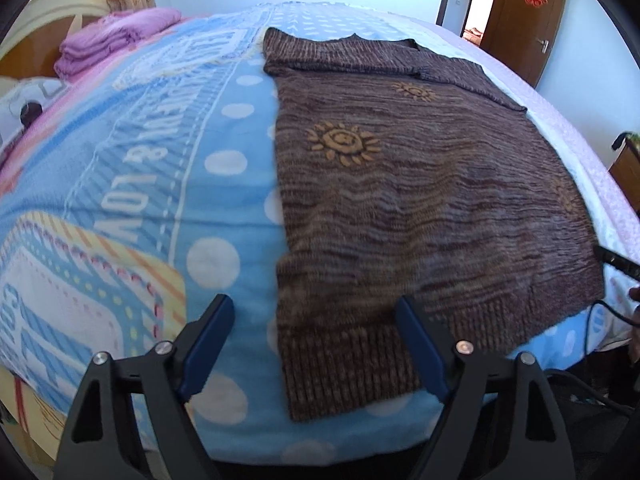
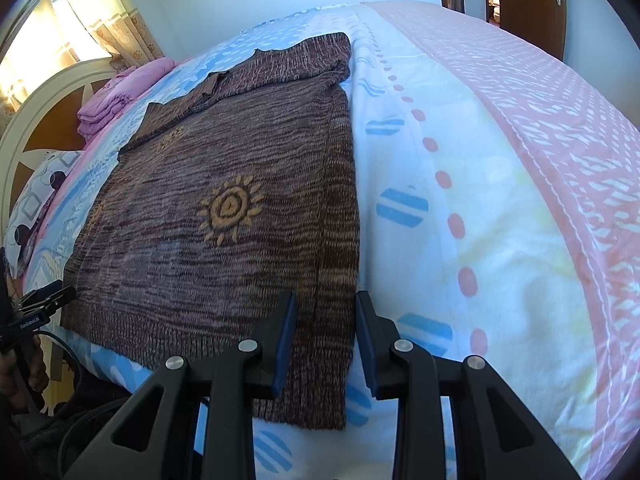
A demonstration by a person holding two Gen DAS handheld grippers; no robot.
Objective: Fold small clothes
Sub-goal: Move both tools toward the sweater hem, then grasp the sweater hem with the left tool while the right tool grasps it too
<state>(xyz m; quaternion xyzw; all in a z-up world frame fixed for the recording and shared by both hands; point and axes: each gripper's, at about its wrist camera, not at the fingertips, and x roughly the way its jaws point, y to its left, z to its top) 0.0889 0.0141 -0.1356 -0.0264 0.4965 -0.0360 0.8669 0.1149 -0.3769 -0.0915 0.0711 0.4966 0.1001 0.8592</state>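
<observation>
A brown knit sweater [image 1: 420, 184] with yellow sun motifs lies flat on the bed, sleeves folded in over its top. In the left wrist view my left gripper [image 1: 314, 308] stands wide open above the sweater's near left corner. The ribbed hem [image 1: 344, 364] lies flat under the gap, and neither pad touches it. In the right wrist view the sweater [image 2: 224, 216] fills the left half. My right gripper [image 2: 326, 300] hovers over its near right edge, jaws partly open. The edge strip lies flat beneath them, not pinched.
A blue dotted blanket [image 1: 160, 208] covers the bed, with a pink-and-white patterned part [image 2: 520, 168] to the right of the sweater. Folded purple clothes [image 1: 108, 40] are stacked by the headboard [image 2: 36, 120]. A brown door [image 1: 528, 20] stands at the far right. The bed's near edge is just below both grippers.
</observation>
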